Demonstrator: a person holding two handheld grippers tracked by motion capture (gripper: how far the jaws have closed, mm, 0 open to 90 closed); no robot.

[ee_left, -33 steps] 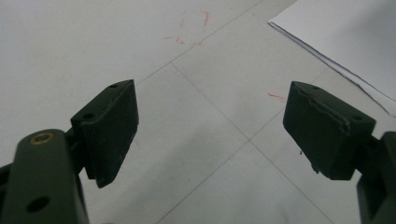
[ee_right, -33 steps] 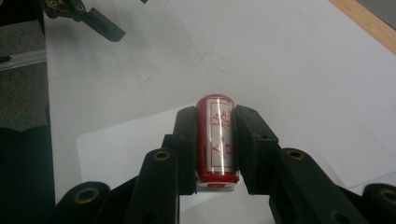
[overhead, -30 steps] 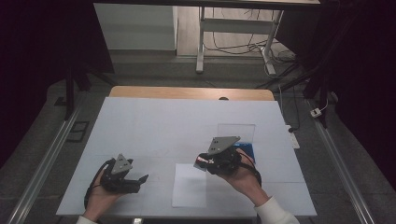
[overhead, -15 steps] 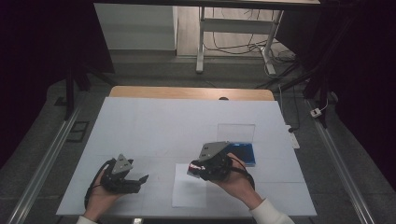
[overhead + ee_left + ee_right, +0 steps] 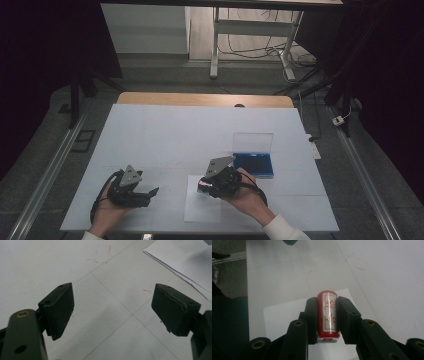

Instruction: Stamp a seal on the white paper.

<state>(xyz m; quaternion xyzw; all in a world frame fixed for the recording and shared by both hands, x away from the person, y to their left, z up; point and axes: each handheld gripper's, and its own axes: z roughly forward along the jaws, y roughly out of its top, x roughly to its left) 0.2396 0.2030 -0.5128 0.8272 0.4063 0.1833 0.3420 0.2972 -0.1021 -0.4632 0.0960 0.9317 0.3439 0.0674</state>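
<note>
- Red and cylindrical, the stamp sits clamped between the right gripper's jaws in the right gripper view, label side up, its far end pointing out past the jaw tips. The paper lies directly under and ahead of the jaws. Judging from this, the step is pressing the stamp onto that sheet; to do it well, tip the gripper so the stamp's face meets the paper flat, then press straight down without sliding.
- In the left gripper view, the left gripper has its jaws spread wide with nothing between them, bare table ahead. A corner of the paper lies off beyond its right jaw. It could steady that sheet while the stamp goes down.
- In the high view, the right gripper hangs over the near sheet, with the blue ink pad just behind it, lid raised. The left gripper rests well off to its side. Whether the stamp face touches the paper I cannot tell; keep the press short and lift cleanly to avoid smearing.
</note>
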